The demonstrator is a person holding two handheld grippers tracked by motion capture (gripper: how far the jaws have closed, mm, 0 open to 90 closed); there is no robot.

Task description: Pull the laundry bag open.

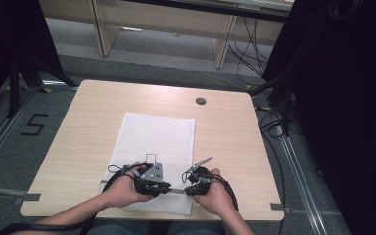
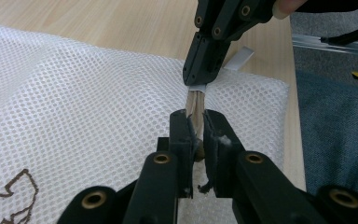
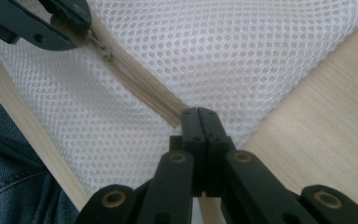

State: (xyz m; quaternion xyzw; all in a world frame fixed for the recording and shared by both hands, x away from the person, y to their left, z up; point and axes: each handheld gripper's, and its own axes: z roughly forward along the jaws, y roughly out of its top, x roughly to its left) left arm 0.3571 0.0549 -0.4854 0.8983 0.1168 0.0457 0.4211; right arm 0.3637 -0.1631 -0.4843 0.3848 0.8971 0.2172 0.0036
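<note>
The left gripper (image 2: 195,128) clamps a beige zipper (image 2: 196,103) on white mesh (image 2: 74,107), while the right gripper (image 2: 200,81) pinches its far end.

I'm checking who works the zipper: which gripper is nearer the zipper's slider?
Left. The left gripper is shut at the slider on the mesh bag; the right gripper pinches the zipper's far end, a zipper-length away.

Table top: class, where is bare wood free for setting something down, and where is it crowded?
Free: the wood left of the mesh bag, the wood right of it, and the far strip by the round hole. Crowded: the near edge, where the left tool and right tool meet over the bag's zipper.
</note>
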